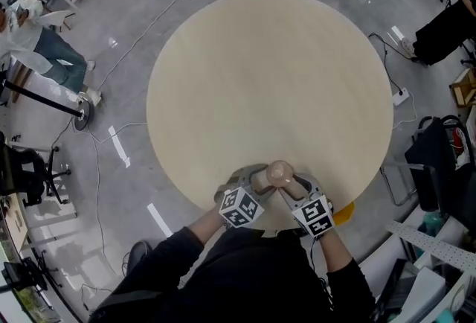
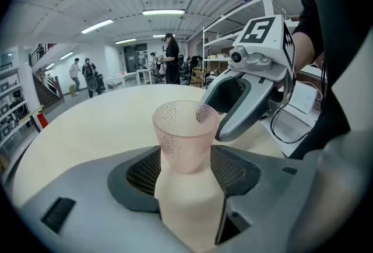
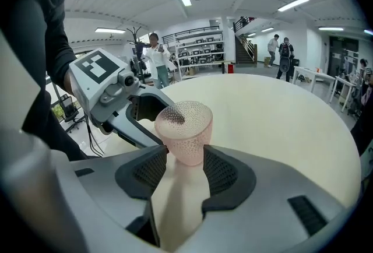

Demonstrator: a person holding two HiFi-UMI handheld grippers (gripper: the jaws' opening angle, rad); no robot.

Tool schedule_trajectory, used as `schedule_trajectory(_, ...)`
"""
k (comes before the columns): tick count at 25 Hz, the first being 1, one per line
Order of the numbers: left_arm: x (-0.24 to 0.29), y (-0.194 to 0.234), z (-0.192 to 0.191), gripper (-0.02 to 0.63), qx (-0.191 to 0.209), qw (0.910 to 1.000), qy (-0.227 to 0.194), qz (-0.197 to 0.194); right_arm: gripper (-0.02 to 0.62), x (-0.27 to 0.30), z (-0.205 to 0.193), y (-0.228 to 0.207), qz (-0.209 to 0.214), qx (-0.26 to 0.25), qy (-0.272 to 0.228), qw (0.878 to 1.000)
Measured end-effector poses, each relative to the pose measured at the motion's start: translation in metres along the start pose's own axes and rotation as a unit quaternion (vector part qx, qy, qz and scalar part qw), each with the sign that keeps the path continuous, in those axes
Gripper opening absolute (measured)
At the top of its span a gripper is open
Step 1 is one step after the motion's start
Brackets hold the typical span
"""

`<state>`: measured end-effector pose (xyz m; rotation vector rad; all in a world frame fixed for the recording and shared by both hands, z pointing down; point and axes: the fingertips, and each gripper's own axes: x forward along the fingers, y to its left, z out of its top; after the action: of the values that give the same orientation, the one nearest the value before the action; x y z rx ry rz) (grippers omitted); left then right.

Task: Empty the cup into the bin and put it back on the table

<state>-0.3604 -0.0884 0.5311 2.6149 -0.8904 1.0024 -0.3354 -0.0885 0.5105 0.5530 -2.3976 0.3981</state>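
Cup (image 1: 279,173) stands upright at the table's (image 1: 268,76) near edge, mouth up, long axis vertical. Left gripper (image 1: 259,180) and right gripper (image 1: 296,185) both pinch it, one on each side.

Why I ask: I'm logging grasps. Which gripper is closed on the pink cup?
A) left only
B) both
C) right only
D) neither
B: the left gripper and the right gripper each show the pink cup clamped between their own jaws.

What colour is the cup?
The dotted cup is pink on top, cream below; clearest in left gripper view.
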Motion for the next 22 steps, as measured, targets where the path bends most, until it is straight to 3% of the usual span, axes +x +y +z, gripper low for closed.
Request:
schedule_trajectory(11, -0.01, 0.002, -0.011, 0.262, -0.033, 0.9994, -0.005, 0.007, 0.204, -0.016, -0.007, 0.003, -0.017, 0.022, -0.007, 1.0)
schedule_trajectory(22, -0.051, 0.003, -0.013, 0.261, -0.107, 0.9918, -0.046, 0.052, 0.204, -0.058, 0.002, 0.021, -0.035, 0.056, -0.049, 0.997)
